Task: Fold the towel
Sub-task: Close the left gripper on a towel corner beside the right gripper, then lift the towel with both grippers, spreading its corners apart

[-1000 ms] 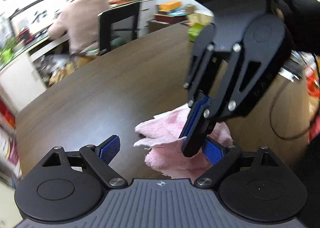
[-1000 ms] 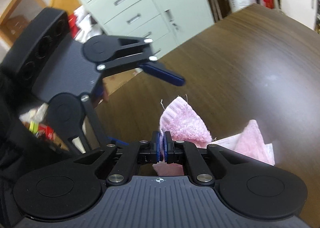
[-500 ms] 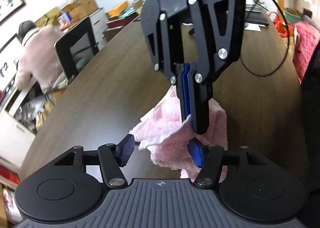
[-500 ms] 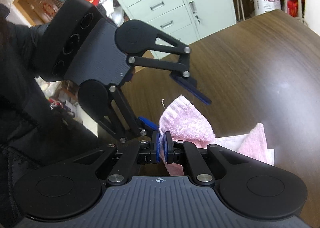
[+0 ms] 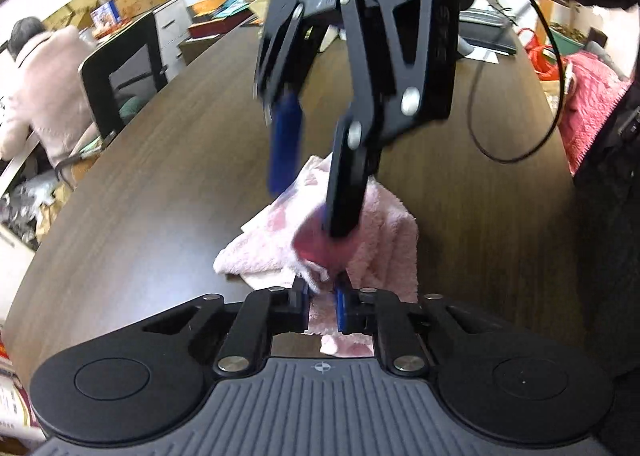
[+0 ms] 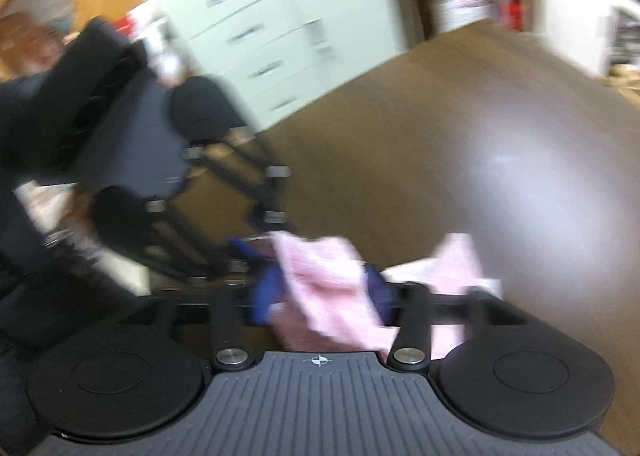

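Observation:
A pink towel (image 5: 386,223) lies bunched on the dark wooden table (image 5: 160,183). At the bottom of the left wrist view, my left gripper (image 5: 323,306) is shut on a raised fold of the towel. My right gripper (image 5: 310,211) hangs just above that fold, and its jaws are opening. The right wrist view is blurred. There the towel (image 6: 320,284) sits loosely between the parted blue pads (image 6: 267,292) of my right gripper (image 6: 322,292), which do not press on it. The left gripper (image 6: 250,250) comes in from the left to the same fold.
A person in a pale coat (image 5: 44,87) sits at the far left behind a black chair (image 5: 120,67). A black cable (image 5: 512,143) loops over the table's right side. Pink cloth (image 5: 588,95) lies beyond the right edge. A white drawer cabinet (image 6: 272,27) stands past the table.
My left gripper has gone from wide open to shut on the towel's raised fold. My right gripper, which pinched that fold, has opened and let go, lifting slightly.

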Demonstrator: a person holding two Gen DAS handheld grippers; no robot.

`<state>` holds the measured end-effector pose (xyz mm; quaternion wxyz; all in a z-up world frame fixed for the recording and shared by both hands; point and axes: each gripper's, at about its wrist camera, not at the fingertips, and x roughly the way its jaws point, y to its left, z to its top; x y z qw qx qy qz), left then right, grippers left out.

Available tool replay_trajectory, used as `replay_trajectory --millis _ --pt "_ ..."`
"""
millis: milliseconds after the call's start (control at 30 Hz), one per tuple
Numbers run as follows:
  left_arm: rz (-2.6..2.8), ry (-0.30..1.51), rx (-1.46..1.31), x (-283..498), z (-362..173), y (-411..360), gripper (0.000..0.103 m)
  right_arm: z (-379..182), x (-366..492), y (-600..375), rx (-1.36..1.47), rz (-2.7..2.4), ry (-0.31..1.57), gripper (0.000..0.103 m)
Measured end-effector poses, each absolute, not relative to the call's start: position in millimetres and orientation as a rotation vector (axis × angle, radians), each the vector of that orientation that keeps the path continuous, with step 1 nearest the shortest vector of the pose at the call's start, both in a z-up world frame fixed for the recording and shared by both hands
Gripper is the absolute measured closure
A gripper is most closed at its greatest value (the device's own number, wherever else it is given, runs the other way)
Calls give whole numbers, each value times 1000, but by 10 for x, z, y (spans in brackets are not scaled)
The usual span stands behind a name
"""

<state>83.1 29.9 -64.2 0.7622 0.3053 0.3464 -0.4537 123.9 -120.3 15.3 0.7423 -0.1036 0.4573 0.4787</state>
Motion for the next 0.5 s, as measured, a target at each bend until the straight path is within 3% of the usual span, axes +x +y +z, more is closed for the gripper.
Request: replay_trajectory --millis 233,500 --pt "-906 782 525 789 -514 540 92 -59 1152 -1697 -232 830 1029 29" --pt "-905 781 528 746 -486 495 92 -553 1177 -1562 -403 838 1037 40"
